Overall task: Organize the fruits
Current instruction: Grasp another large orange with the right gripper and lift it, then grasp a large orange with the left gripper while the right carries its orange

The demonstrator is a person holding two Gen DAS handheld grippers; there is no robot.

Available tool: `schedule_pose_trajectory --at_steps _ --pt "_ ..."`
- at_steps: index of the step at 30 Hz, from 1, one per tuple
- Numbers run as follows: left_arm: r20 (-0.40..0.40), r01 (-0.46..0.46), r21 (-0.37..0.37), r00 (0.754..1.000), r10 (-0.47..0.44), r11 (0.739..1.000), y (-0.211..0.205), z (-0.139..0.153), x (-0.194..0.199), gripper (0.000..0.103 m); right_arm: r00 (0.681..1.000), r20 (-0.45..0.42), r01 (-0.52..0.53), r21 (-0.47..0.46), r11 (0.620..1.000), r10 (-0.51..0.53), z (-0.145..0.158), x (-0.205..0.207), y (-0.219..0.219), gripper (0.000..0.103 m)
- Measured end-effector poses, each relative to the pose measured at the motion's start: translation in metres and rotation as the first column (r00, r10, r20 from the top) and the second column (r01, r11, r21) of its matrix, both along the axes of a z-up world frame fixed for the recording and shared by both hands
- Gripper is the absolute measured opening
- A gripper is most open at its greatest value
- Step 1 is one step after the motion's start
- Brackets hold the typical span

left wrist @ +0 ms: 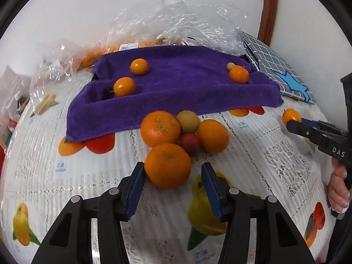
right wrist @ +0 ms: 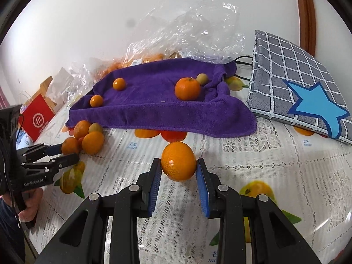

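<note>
Mandarin (right wrist: 178, 161) clamped across its middle between my right gripper (right wrist: 178, 171) pads, held just near of purple towel (right wrist: 162, 110). Light, soft-skinned, bruisable: gentle squeeze. Left gripper (left wrist: 173, 183) apart, another mandarin (left wrist: 167, 165) touching one pad.

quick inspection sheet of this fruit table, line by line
surface: table under a fruit-print lace cloth.
job's things: purple towel carrying two kumquats, a tangerine and a small greenish fruit; a fruit cluster off the towel's front edge.
clutter: crumpled plastic bags, checked fabric box, red paper bag.
grippers: left hand-held gripper open around the nearest tangerine; right hand-held gripper shut on a small orange citrus.
cables: dark cord behind the towel.
surroundings: white wall, wooden frame.
</note>
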State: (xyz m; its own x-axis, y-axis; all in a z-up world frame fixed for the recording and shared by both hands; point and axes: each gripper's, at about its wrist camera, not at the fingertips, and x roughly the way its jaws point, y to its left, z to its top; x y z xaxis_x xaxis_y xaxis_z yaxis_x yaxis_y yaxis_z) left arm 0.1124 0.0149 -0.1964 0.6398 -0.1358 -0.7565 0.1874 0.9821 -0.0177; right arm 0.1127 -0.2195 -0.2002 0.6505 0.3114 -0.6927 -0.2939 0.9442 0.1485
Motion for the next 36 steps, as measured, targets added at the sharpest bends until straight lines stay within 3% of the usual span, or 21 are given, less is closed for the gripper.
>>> schedule_pose_trajectory --at_steps 18,21,25,28,36 --pt "-0.014 -0.064 -0.108 0.998 0.063 0.992 0.022 -0.001 0.000 0.050 1.000 -0.010 0.009 -0.047 0.999 -0.010 -0.003 0.000 0.005 0.032" --pt "-0.012 -0.048 -0.131 0.999 0.047 0.990 0.021 0.000 0.003 0.039 1.000 -0.006 -0.001 -0.049 0.999 0.000 -0.002 -0.001 0.006 0.032" --pt "0.016 -0.008 -0.232 1.000 0.012 0.973 0.029 0.004 -0.002 0.039 1.000 -0.002 -0.005 -0.045 0.999 0.005 -0.002 -0.002 0.007 0.032" --pt "0.033 -0.028 -0.309 0.999 0.040 0.951 0.042 0.006 -0.006 0.039 1.000 0.000 -0.007 -0.035 0.999 0.007 -0.002 -0.002 0.005 0.032" --pt "0.070 -0.052 -0.329 0.994 0.079 0.943 0.047 0.010 -0.010 0.039 0.999 0.034 0.000 0.003 1.000 0.000 0.004 -0.008 0.001 0.032"
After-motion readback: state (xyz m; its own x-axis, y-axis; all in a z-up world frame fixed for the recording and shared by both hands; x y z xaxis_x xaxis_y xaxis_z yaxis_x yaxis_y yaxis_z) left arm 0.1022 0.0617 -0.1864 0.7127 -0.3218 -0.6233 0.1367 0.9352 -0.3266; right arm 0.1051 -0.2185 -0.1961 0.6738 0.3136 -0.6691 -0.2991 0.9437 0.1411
